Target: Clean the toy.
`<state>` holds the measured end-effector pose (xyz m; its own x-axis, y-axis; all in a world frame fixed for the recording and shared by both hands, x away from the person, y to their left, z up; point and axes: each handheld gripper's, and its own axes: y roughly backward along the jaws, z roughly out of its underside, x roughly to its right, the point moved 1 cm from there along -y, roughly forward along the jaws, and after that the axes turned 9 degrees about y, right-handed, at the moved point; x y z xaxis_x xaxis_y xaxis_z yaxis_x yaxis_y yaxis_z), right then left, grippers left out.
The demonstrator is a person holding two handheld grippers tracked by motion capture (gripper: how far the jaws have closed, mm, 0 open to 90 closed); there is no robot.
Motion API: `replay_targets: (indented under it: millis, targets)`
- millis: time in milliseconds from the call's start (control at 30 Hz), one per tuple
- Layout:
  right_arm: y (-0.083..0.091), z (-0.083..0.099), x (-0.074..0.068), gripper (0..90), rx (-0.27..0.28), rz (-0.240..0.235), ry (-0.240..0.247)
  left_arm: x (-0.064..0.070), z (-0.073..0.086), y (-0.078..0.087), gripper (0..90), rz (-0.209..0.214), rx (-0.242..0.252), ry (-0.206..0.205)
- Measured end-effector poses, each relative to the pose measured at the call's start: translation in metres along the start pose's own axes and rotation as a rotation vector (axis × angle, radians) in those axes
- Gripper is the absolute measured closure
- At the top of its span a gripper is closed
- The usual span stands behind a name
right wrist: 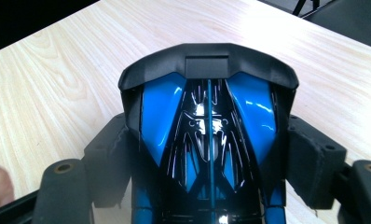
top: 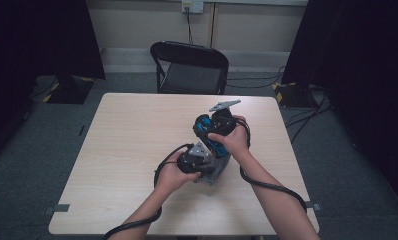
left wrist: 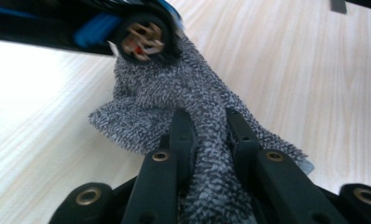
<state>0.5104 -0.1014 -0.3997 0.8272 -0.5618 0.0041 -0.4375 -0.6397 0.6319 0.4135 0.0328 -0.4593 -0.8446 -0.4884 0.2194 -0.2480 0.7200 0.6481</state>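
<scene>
Fingers (right wrist: 316, 163) of the right gripper (right wrist: 207, 154) are clamped on the flanks of a blue and black toy car (right wrist: 207, 121), which is held above the wooden table (top: 132, 145) near its middle. In the left gripper view, a fold of grey speckled cloth (left wrist: 174, 98) is pinched between the nearly closed jaws of the left gripper (left wrist: 210, 135), and its far end is pressed against what seems to be the car's underside. A black folding chair (top: 189, 67) is seen beyond the table.
</scene>
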Motion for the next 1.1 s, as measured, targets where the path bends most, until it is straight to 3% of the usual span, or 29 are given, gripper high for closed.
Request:
replay_targets:
  millis: [267,400,667,1100]
  targets:
    - [0.007,0.002,0.011,25.8,0.007,0.018,-0.016,0.012,-0.002,-0.002,76.1,0.03,-0.012,-0.041]
    - [0.011,0.004,0.016,25.8,0.009,0.026,-0.031,0.013,-0.002,-0.002,76.1,0.03,-0.015,-0.04]
    - [0.019,0.014,0.028,25.8,-0.001,0.049,-0.047,-0.006,0.007,0.02,76.1,-0.043,-0.019,-0.026]
    - [0.033,0.045,0.049,25.8,-0.038,0.084,-0.093,-0.044,0.024,0.068,76.1,-0.16,0.027,0.081]
